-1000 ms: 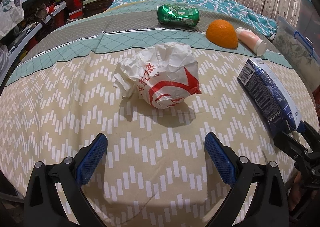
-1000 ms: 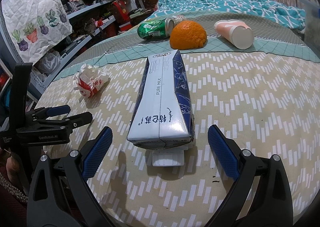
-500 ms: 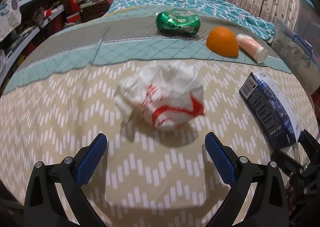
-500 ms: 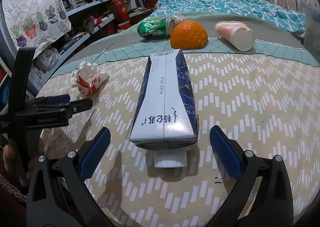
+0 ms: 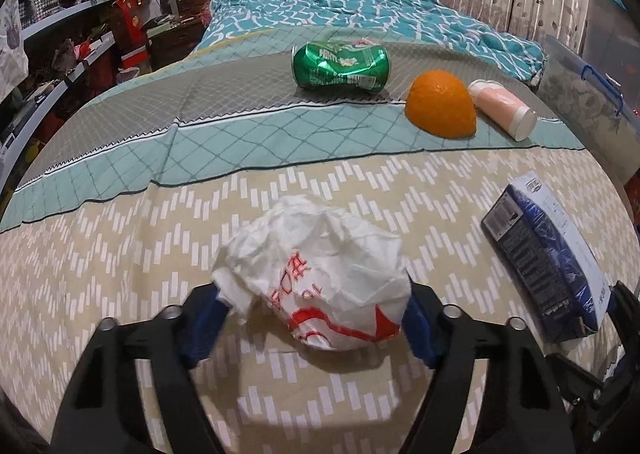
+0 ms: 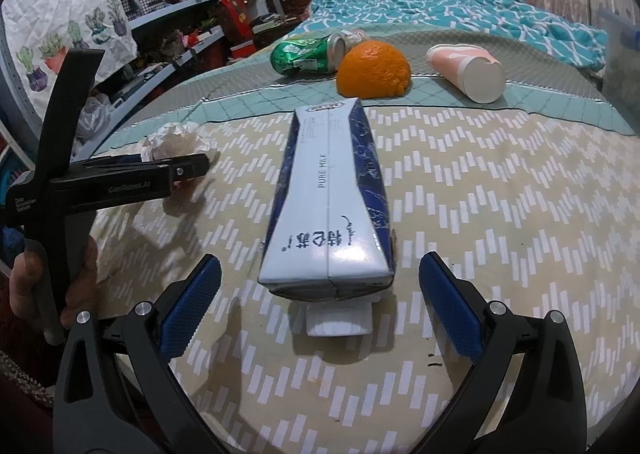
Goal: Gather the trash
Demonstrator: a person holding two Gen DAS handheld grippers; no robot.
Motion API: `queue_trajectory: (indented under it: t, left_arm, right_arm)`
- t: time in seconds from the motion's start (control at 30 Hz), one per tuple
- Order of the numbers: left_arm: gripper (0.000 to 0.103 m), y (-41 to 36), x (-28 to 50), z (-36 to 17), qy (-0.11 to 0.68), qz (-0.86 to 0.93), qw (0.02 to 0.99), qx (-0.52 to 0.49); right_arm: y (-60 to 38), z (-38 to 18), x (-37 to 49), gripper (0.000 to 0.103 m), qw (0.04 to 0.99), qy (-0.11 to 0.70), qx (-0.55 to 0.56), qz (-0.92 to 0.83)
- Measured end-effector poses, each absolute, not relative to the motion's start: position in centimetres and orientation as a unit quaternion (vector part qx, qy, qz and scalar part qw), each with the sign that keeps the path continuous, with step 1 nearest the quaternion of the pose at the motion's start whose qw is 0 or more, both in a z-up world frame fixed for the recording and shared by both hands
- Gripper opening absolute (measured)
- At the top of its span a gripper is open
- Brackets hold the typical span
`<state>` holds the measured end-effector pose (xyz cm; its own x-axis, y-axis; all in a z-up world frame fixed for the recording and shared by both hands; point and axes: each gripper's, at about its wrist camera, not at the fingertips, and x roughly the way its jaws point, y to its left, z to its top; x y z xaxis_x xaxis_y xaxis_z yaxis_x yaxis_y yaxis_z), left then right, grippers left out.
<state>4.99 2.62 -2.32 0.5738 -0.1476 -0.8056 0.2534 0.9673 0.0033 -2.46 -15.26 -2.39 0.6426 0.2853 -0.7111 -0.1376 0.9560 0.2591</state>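
Since a second ago: left gripper (image 5: 312, 318) is brought forward over the bedspread (image 5: 120, 262) until the crumpled paper wrapper (image 5: 316, 270) sits between its blue pads, where earlier the wrapper lay well ahead of wide-spread jaws.
Left gripper: jaws are seen closing, both pads at the wrapper's sides and pressing into it at 9 and 3 o'clock.
Right gripper (image 6: 320, 310): jaws are held wide apart and released, nothing gripped; the near end of the milk carton (image 6: 328, 205) lies between the pads without being touched.
Milk carton: laid flat at 12 o'clock of the right gripper, its cap end nearest the camera.
Far trash: dented green can (image 5: 340, 65) at 12 o'clock in the left view, orange half (image 5: 440, 109) at 1 o'clock just beside it, pink cup (image 5: 502, 109) tipped over, touching the orange's right.
Person: a hand (image 6: 24, 286) is glimpsed at 9 o'clock in the right view, wrapped around the left gripper's handle.
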Motion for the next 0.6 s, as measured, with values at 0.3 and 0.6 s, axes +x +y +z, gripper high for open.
queue_trajectory:
  t: [0.3,0.6]
  left_arm:
    - [0.043,2.7,2.8,-2.5,0.446,-0.143,0.881,0.058]
    - [0.042,2.2,0.0,-2.6,0.454,-0.180,0.872,0.046]
  right_arm:
    - [-16.5,-2.0,-2.2,0.086,0.906,0.400,0.103,0.091]
    - [-15.5,-1.9,-2.2,0.055,0.901,0.412,0.089,0.100]
